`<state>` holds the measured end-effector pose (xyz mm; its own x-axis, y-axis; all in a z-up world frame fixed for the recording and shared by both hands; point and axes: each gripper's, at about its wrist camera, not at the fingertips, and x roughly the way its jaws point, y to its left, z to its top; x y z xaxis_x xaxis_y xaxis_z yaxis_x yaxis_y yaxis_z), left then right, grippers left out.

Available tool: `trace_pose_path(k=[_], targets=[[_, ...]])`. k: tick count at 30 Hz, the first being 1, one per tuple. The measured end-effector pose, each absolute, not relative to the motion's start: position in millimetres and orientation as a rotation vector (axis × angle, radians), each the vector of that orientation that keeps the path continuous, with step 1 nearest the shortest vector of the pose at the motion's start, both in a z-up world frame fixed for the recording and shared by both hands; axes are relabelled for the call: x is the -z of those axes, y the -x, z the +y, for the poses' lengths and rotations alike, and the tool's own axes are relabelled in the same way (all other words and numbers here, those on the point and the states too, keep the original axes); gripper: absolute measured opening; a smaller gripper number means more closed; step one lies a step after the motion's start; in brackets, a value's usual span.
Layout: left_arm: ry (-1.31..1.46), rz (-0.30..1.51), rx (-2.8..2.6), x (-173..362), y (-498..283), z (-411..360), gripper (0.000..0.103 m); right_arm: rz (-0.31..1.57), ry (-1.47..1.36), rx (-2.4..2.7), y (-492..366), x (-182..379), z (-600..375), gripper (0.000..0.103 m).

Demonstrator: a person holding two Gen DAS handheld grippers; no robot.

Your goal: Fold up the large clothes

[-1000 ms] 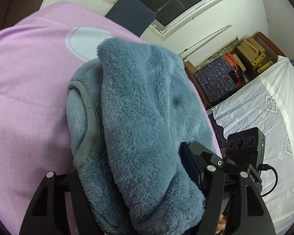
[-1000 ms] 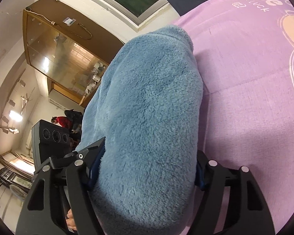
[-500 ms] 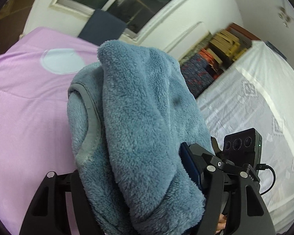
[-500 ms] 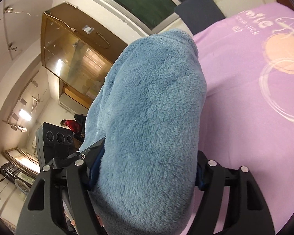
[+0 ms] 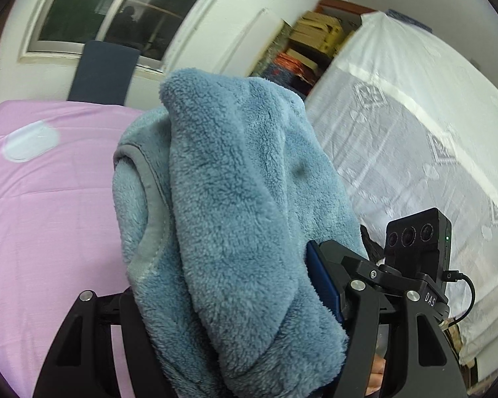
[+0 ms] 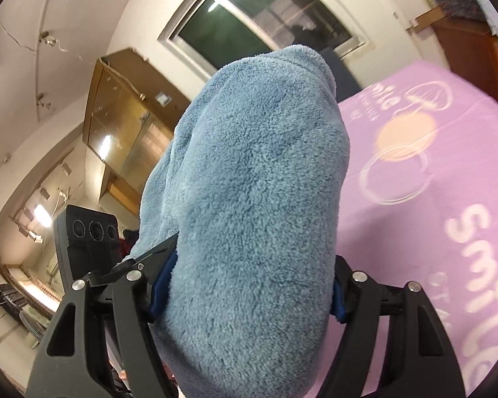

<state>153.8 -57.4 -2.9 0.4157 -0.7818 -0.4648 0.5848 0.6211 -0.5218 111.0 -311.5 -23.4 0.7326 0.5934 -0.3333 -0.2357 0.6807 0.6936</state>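
Left wrist view: left hand-held gripper (image 5: 235, 301) pinches a thick bundle of the blue fleece garment (image 5: 235, 205); the right blue pad (image 5: 322, 282) presses into the pile, the left finger is buried under fabric. The garment rises bunched between the fingers, with a grey bound hem (image 5: 149, 205) curving down its left side. It is held above the pink bed cover (image 5: 49, 215), which carries a pale round print (image 5: 28, 141) toward its far edge. A dark blue panel (image 5: 103, 71) stands past the far edge under the window (image 5: 116, 10). A white patterned cloth (image 5: 415, 149) lies on the right. The other gripper's camera block (image 5: 418, 238) shows lower right.

Right wrist view: right hand-held gripper (image 6: 245, 292) is clamped on the same fleece garment (image 6: 259, 199), blue pads (image 6: 161, 282) pressed into both flanks. The bundle stands upright, filling the centre. The pink cover (image 6: 431, 232) with white lettering (image 6: 474, 265) lies right; a glass-fronted cabinet (image 6: 126, 126) stands left.
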Motion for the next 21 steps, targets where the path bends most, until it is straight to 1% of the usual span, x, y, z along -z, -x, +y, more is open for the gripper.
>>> trace_pose_path(k=[3,9,21], targets=[[0.274,0.749,0.882,5,-156,-77,0.069,0.561,-0.689,-0.468,-94,26,-334,0.07],[0.249,0.797,0.917,18,-169,-112,0.069,0.555,-0.729,-0.422,-89,30,-353,0.07],[0.235,0.892,0.912,63,-197,-142,0.069,0.617,-0.81,-0.357,-108,76,-378,0.07]])
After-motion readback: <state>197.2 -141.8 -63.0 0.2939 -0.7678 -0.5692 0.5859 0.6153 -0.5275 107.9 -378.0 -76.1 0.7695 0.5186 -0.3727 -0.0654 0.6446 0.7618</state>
